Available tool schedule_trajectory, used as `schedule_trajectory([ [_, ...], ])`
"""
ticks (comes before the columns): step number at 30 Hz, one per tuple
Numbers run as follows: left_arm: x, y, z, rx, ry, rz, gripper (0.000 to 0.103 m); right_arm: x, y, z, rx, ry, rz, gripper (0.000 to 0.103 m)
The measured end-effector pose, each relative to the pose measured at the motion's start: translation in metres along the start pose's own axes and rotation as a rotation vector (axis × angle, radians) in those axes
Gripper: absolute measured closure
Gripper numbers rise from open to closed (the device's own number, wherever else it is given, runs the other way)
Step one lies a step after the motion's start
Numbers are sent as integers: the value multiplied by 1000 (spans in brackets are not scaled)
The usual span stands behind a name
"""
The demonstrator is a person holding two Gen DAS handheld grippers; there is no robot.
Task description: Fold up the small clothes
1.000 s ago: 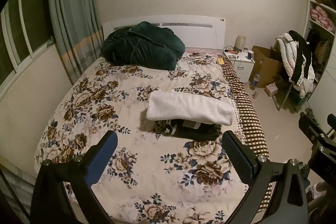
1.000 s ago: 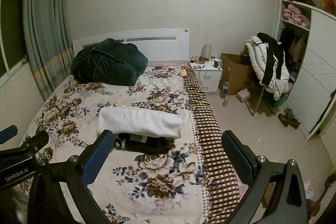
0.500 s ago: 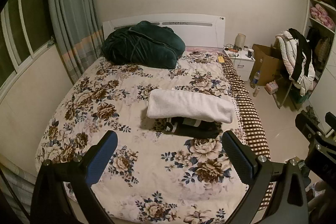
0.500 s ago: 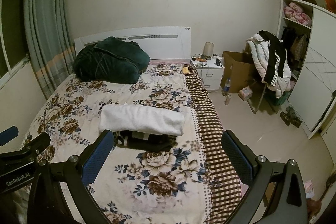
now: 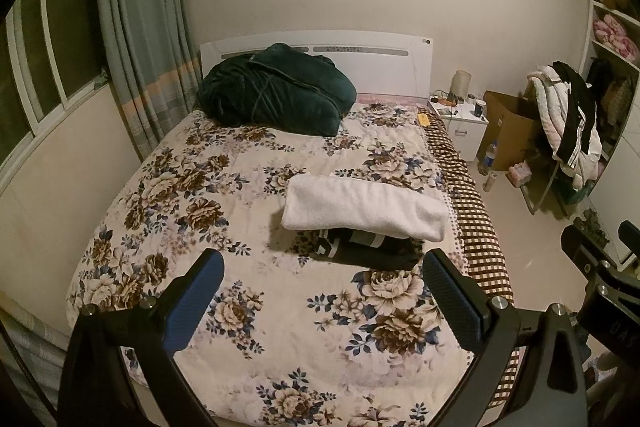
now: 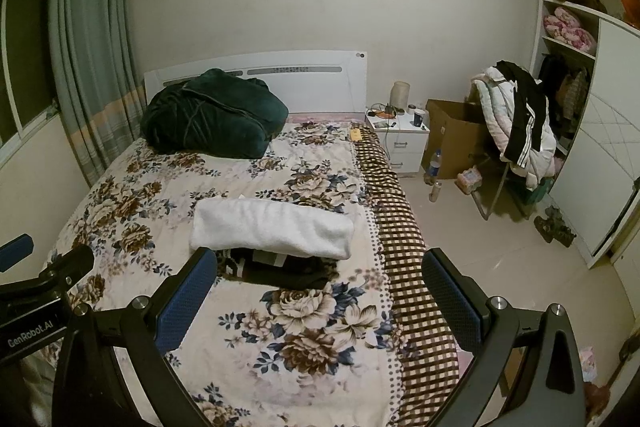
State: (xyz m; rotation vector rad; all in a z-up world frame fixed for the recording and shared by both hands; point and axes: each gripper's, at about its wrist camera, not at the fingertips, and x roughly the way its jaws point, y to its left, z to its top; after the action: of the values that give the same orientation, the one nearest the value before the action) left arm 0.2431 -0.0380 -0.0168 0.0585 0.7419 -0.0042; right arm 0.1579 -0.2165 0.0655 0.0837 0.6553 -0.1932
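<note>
A folded white cloth (image 5: 362, 207) lies across a folded black garment (image 5: 372, 251) on the floral bedspread (image 5: 240, 227), right of the bed's middle. Both show in the right wrist view too, the white cloth (image 6: 272, 227) over the black garment (image 6: 284, 269). My left gripper (image 5: 322, 267) is open and empty, held above the bed's foot, short of the pile. My right gripper (image 6: 318, 265) is open and empty, beside the left one, which shows at the left edge (image 6: 44, 291).
A dark green bundle (image 5: 276, 95) sits by the white headboard (image 5: 384, 63). A checked sheet edge (image 6: 404, 247) runs down the bed's right side. A nightstand (image 6: 398, 139), a cardboard box (image 6: 456, 135), bottles and a chair piled with clothes (image 6: 520, 123) stand on the floor at right.
Both grippers have drawn back slightly and risen, so the bed looks a little farther away. The clothes have not moved. Both grippers stay open.
</note>
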Motion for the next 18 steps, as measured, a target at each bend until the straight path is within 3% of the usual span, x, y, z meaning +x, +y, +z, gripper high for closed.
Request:
schedule_trajectory([
  [18,0,2,6,-1,-3,-3,1,0,1,-1,-1,0,0,0],
])
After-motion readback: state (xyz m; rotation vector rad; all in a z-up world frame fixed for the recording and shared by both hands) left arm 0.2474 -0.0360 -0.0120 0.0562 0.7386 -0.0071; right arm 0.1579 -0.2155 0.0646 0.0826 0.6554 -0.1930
